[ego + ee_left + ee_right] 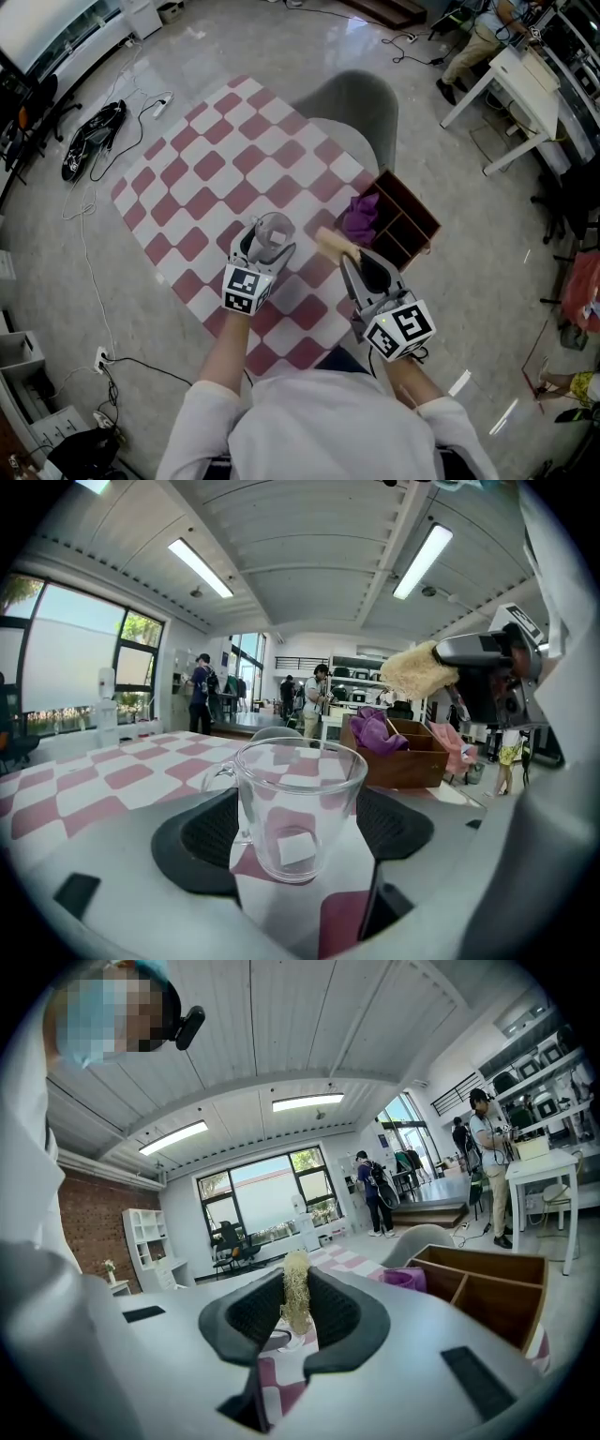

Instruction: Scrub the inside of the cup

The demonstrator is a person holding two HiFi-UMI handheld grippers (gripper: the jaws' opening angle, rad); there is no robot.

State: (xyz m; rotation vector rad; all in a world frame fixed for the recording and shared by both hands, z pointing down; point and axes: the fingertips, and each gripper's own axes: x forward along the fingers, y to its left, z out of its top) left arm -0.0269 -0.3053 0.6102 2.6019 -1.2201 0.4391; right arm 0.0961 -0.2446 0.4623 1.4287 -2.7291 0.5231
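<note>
Nearest to us, our left gripper (294,829) has its two dark padded jaws closed against the sides of a clear glass cup with a side handle (298,808). The cup stands upright in that grip with its mouth open upward. It looks empty and dry. We cannot tell whether its base touches the table or hangs just above it.

To its right, our right gripper (296,1314) is closed tight on a pale yellow fibrous scrubbing pad (296,1296), which stands up out of the jaws as a narrow tuft. In the head view the pad (330,244) points toward the cup (273,231) and sits just beside it, not touching. The left gripper view places the pad above and to the right of the rim, clearly outside the glass.

Under both grippers is a table with a red and white checked cloth (211,173). At its far right corner sits a brown wooden box divided into compartments (412,225), with a purple cloth (360,216) bunched in its near left part. A grey rounded chair (361,103) stands behind the table.

We judge the task set up but the scrubbing not yet under way. Cup and pad are each in hand, and what remains is lowering the pad through the mouth and rubbing it around the inner wall and bottom.
</note>
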